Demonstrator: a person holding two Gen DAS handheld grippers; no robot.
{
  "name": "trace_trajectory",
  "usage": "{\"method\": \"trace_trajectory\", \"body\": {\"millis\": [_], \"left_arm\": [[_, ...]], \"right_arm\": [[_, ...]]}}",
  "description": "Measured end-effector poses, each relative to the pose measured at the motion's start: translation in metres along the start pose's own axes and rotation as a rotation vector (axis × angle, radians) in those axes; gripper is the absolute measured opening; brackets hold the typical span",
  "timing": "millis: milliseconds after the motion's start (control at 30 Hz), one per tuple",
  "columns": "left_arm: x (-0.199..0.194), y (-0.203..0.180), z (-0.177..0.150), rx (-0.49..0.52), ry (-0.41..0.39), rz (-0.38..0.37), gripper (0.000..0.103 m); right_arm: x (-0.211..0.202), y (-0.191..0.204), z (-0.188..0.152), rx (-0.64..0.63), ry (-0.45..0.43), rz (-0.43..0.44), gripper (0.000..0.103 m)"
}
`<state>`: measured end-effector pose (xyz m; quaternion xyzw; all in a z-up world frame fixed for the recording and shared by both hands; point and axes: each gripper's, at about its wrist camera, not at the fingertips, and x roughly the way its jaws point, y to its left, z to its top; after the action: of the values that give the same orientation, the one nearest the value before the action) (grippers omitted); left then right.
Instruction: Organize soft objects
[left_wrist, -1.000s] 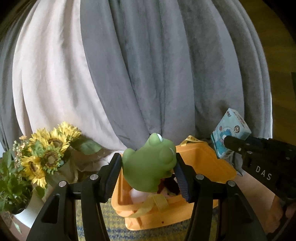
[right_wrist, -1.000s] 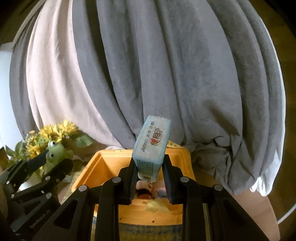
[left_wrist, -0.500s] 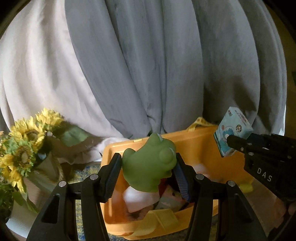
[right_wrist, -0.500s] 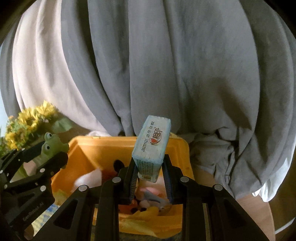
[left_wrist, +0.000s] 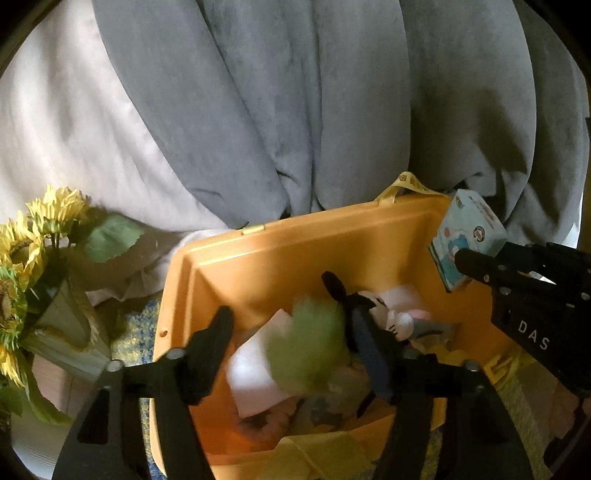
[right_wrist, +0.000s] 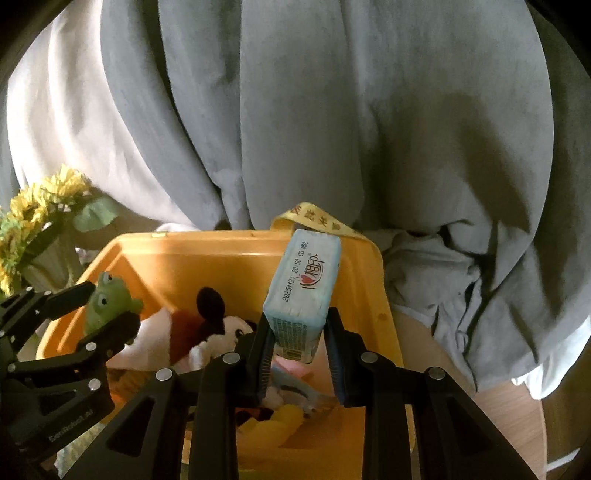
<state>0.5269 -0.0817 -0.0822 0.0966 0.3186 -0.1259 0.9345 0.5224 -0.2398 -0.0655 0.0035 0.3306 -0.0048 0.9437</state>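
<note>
An orange bin (left_wrist: 295, 254) holds several soft toys, among them a black-eared mouse plush (right_wrist: 221, 317) and a white cloth (left_wrist: 251, 369). My left gripper (left_wrist: 295, 354) is open over the bin; the green frog toy (left_wrist: 310, 354) is blurred between its spread fingers, no longer squeezed. In the right wrist view the frog (right_wrist: 107, 299) still sits between the left fingers. My right gripper (right_wrist: 299, 347) is over the bin's right side, its jaws spread around a light blue tissue pack (right_wrist: 306, 288) with a gap on the right side. The pack also shows in the left wrist view (left_wrist: 469, 240).
Grey and white curtains (left_wrist: 295, 110) hang behind the bin. A sunflower bouquet in a vase (left_wrist: 33, 258) stands left of it. A blue-yellow rug (left_wrist: 136, 332) lies under the bin. Wooden floor (right_wrist: 509, 417) shows at right.
Both grippers moved forward and down over the bin. My left gripper's jaws have spread and the frog is coming loose. My right gripper's jaws have widened around the tissue pack.
</note>
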Motion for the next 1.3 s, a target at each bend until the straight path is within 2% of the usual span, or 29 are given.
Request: {"method": "trace_trajectory", "body": {"millis": [67, 200, 267, 367, 600, 700, 833, 1033, 1300], "left_arm": [[-0.002, 0.000, 0.000, 0.003, -0.003, 0.003, 0.071], [-0.008, 0.004, 0.000, -0.015, -0.010, 0.017, 0.077], [-0.015, 0.007, -0.001, -0.038, -0.018, 0.027, 0.083], [-0.032, 0.012, -0.003, -0.066, -0.043, 0.054, 0.086], [-0.092, 0.017, -0.014, -0.105, -0.130, 0.108, 0.098], [-0.123, 0.018, -0.022, -0.097, -0.182, 0.136, 0.102], [-0.156, 0.021, -0.034, -0.084, -0.220, 0.148, 0.102], [-0.198, 0.031, -0.056, -0.049, -0.244, 0.101, 0.103], [-0.248, 0.037, -0.088, 0.019, -0.276, 0.059, 0.103]], "right_arm": [[0.002, -0.001, -0.001, 0.005, 0.016, -0.004, 0.034], [-0.003, -0.003, -0.001, 0.009, -0.002, -0.038, 0.054], [-0.008, -0.004, 0.000, 0.008, -0.018, -0.060, 0.058], [-0.020, -0.005, -0.001, 0.015, -0.037, -0.086, 0.070], [-0.069, 0.001, -0.015, 0.040, -0.085, -0.091, 0.082], [-0.091, 0.005, -0.022, 0.055, -0.103, -0.080, 0.086], [-0.125, 0.012, -0.033, 0.076, -0.134, -0.092, 0.089], [-0.177, 0.033, -0.057, 0.095, -0.180, -0.110, 0.090], [-0.236, 0.060, -0.092, 0.144, -0.219, -0.185, 0.092]]}}
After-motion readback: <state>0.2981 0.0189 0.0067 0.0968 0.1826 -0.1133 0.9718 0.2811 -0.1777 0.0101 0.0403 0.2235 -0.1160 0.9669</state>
